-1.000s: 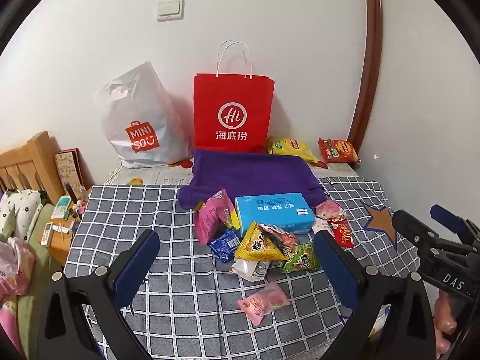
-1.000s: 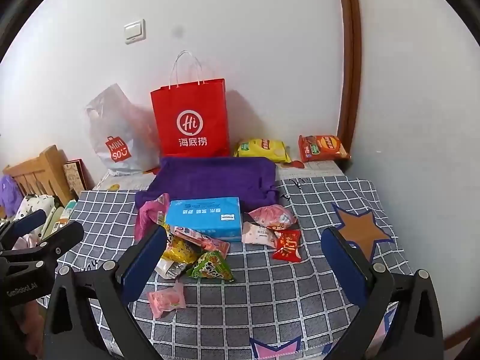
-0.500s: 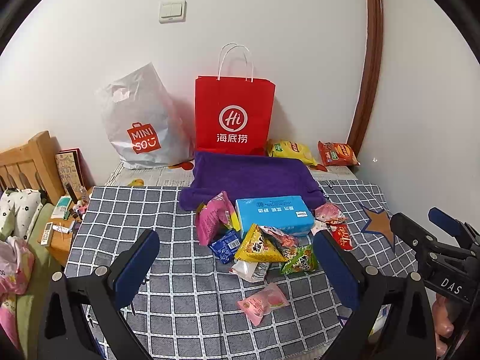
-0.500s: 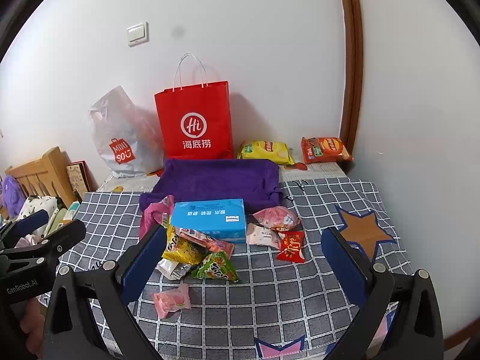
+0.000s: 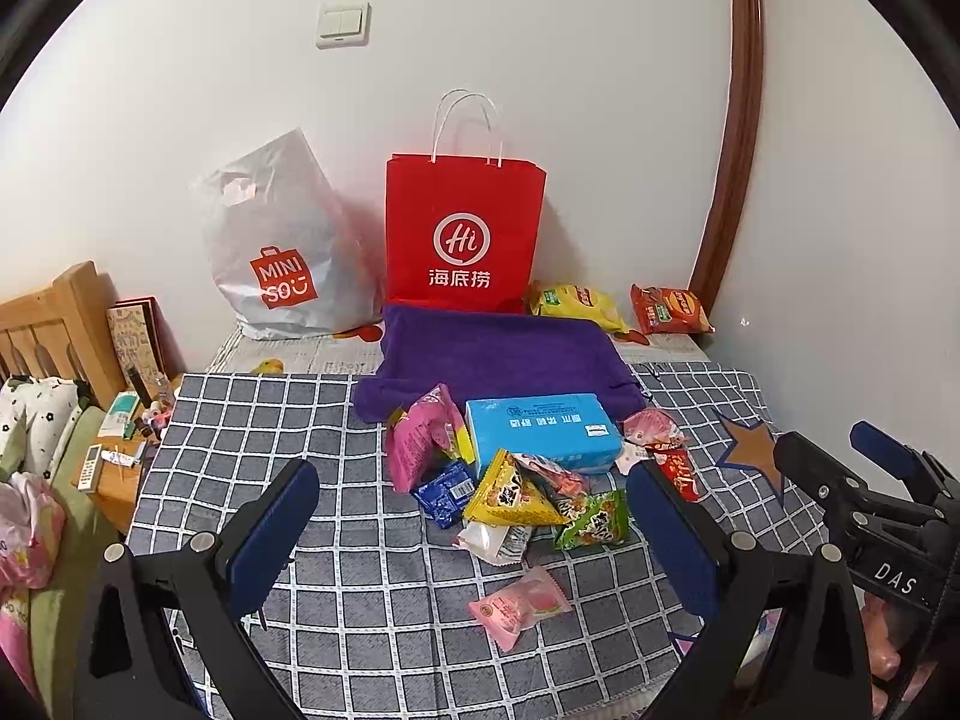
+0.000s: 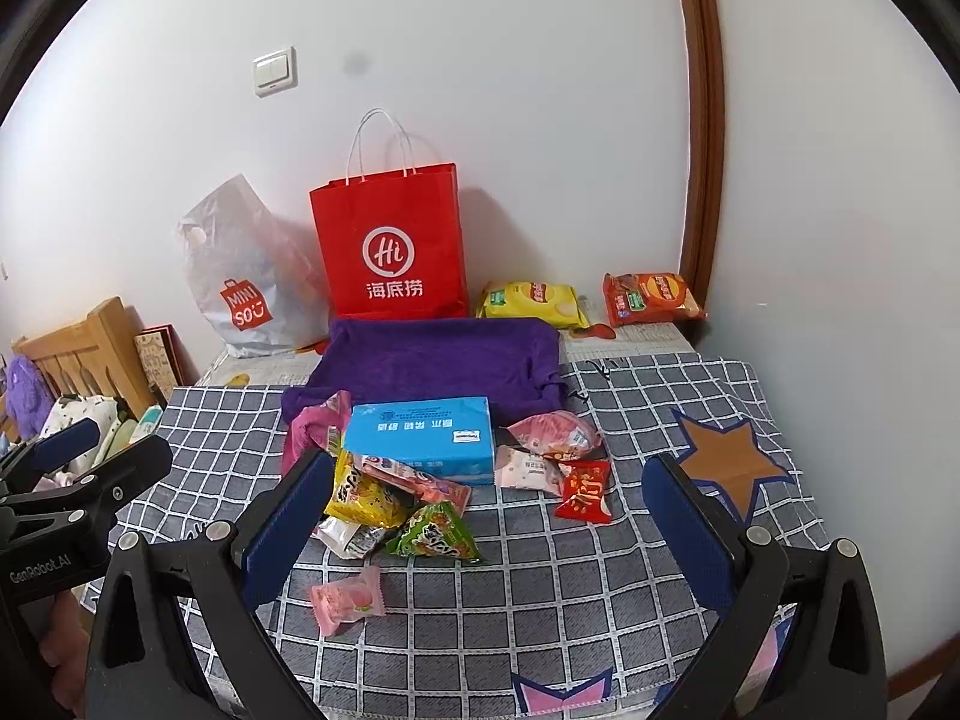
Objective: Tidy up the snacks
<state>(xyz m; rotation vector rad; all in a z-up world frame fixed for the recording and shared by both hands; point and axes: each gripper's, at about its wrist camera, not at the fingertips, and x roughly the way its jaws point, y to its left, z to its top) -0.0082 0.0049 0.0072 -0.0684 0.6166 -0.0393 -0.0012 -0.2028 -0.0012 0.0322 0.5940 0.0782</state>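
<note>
A heap of snack packets lies mid-table around a blue box: a pink bag, a yellow triangular pack, a green pack, a red sachet. One pink candy packet lies alone nearer me. A purple cloth tray sits behind the heap. My left gripper and right gripper both hover open and empty above the near table edge.
A red paper bag and a grey Miniso plastic bag stand against the wall. Yellow and orange chip bags lie at the back right. A checked cloth covers the table; a cluttered bedside lies left.
Both cameras have tilted up slightly, so the scene sits a little lower in view. The snacks have not moved and both grippers stay open.
</note>
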